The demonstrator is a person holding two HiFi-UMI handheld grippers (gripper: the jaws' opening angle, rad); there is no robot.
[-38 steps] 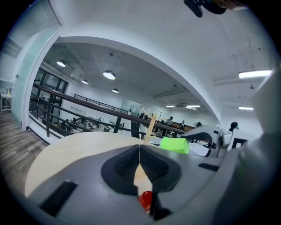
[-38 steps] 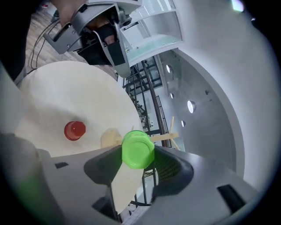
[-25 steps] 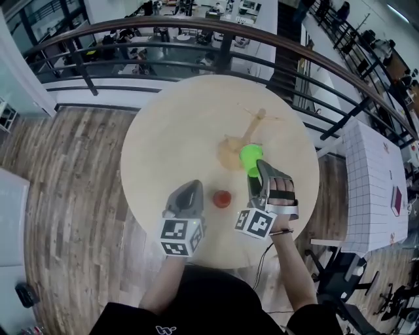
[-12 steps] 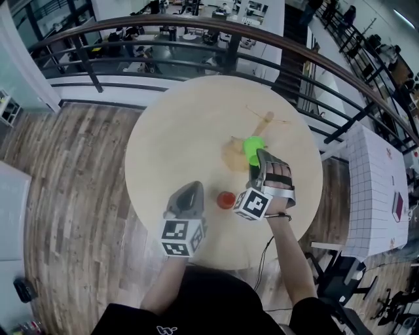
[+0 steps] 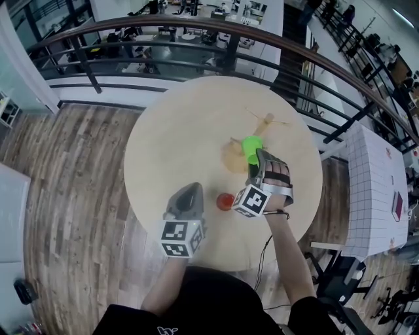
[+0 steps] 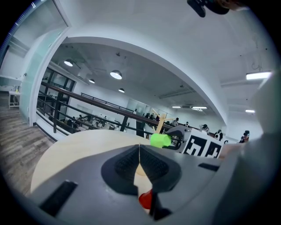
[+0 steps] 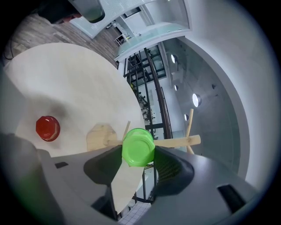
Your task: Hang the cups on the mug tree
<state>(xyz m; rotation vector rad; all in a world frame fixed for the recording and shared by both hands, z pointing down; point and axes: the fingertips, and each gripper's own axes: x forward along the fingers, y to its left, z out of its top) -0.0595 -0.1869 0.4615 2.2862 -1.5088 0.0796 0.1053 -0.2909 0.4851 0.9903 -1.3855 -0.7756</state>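
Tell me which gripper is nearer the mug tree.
Right. The right gripper holds the green cup right by the mug tree; the left gripper, shut and empty, hangs well short of it.

Mug tree (image 5: 229, 156) and red cup (image 5: 224, 201) obstruct table's (image 5: 163, 150) middle.

Cup (image 5: 224, 201) on table (image 5: 163, 131), before mug tree (image 5: 230, 157)

This is an upper gallery in an open-plan office or lab. A round wooden table (image 5: 170, 150) stands on plank flooring (image 5: 72, 190) beside a curved dark railing (image 5: 196, 27) that sweeps from 9 to 3 o'clock. Past the railing, at 12 o'clock, a lower level holds desks (image 5: 190, 13) and people. Round ceiling lights (image 6: 116, 74) shine overhead. A grid-patterned work table (image 5: 373, 176) sits at 3 o'clock.
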